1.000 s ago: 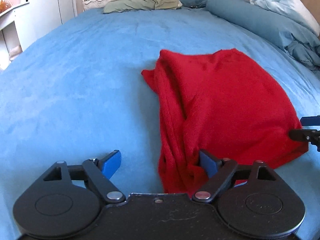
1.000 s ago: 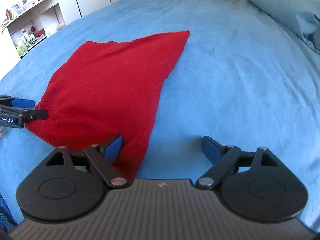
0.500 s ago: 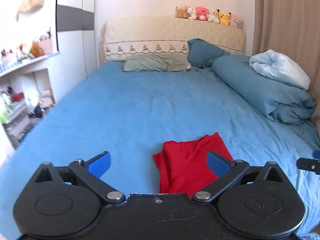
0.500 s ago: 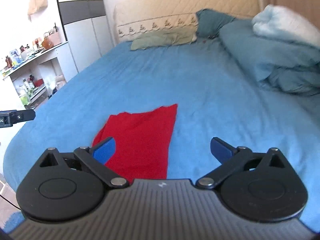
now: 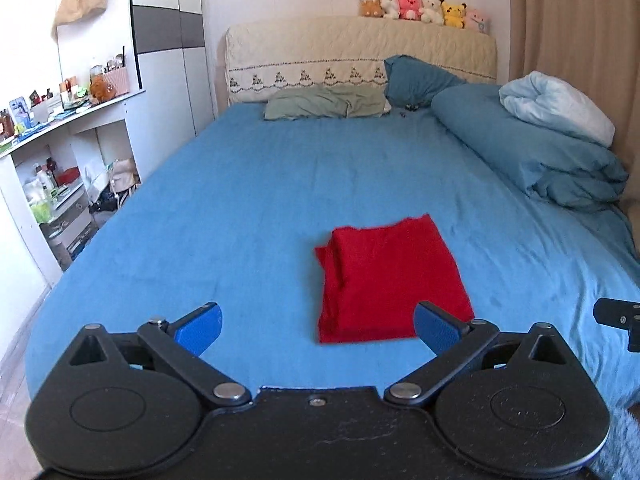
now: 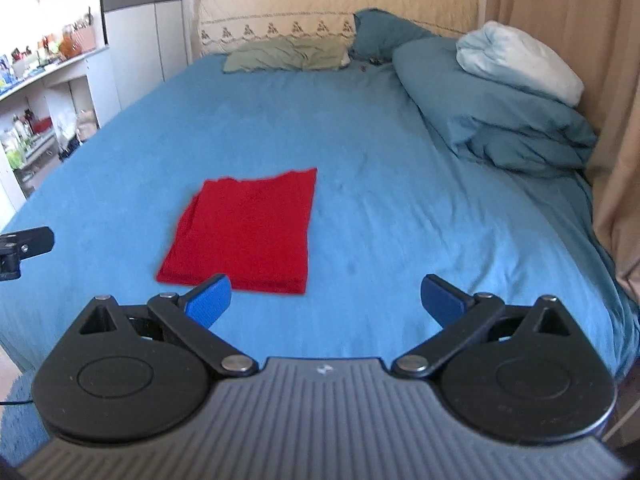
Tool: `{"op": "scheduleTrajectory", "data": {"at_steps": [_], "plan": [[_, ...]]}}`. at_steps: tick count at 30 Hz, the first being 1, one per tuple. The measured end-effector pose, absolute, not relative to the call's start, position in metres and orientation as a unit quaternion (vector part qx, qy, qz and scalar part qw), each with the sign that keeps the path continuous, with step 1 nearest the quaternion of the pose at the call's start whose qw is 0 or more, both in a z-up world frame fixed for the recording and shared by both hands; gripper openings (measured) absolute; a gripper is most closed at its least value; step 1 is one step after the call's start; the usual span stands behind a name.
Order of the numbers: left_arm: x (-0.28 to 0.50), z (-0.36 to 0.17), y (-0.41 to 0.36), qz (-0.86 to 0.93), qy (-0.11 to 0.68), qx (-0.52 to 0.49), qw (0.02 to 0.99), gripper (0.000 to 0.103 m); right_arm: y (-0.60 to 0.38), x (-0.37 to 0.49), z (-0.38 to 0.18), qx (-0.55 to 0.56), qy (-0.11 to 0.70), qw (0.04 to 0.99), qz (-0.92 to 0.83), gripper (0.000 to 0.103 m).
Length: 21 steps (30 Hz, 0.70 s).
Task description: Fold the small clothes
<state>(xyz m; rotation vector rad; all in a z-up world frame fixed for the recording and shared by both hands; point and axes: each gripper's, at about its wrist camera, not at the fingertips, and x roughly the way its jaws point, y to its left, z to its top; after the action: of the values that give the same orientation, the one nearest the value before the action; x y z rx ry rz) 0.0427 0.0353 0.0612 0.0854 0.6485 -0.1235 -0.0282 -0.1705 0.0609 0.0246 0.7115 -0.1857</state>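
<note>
A red garment (image 5: 390, 278) lies folded into a flat rectangle on the blue bedsheet (image 5: 248, 200), near the foot of the bed; it also shows in the right wrist view (image 6: 248, 232). My left gripper (image 5: 318, 330) is open and empty, held back from the bed's near edge, with the garment ahead and slightly right. My right gripper (image 6: 324, 300) is open and empty, also pulled back, with the garment ahead to its left. Neither gripper touches the cloth.
Pillows (image 5: 324, 102) and a rolled blue duvet (image 5: 532, 152) lie at the head and right side of the bed. Shelves with clutter (image 5: 48, 168) stand to the left. A curtain (image 6: 612, 120) hangs on the right.
Both grippers have pulled back and up from the red garment, which they were touching a second ago. The garment now lies flat, folded, farther away in both views.
</note>
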Motion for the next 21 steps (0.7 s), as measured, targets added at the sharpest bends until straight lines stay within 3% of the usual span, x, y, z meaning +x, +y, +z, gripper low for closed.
{"op": "scheduleTrajectory", "data": {"at_steps": [21], "plan": [[0.026,0.045,0.032,-0.077,0.324,0.052,0.941,0.103,-0.165,-0.047,0.043,0.028,0.369,0.923,-0.106,0.103]]}}
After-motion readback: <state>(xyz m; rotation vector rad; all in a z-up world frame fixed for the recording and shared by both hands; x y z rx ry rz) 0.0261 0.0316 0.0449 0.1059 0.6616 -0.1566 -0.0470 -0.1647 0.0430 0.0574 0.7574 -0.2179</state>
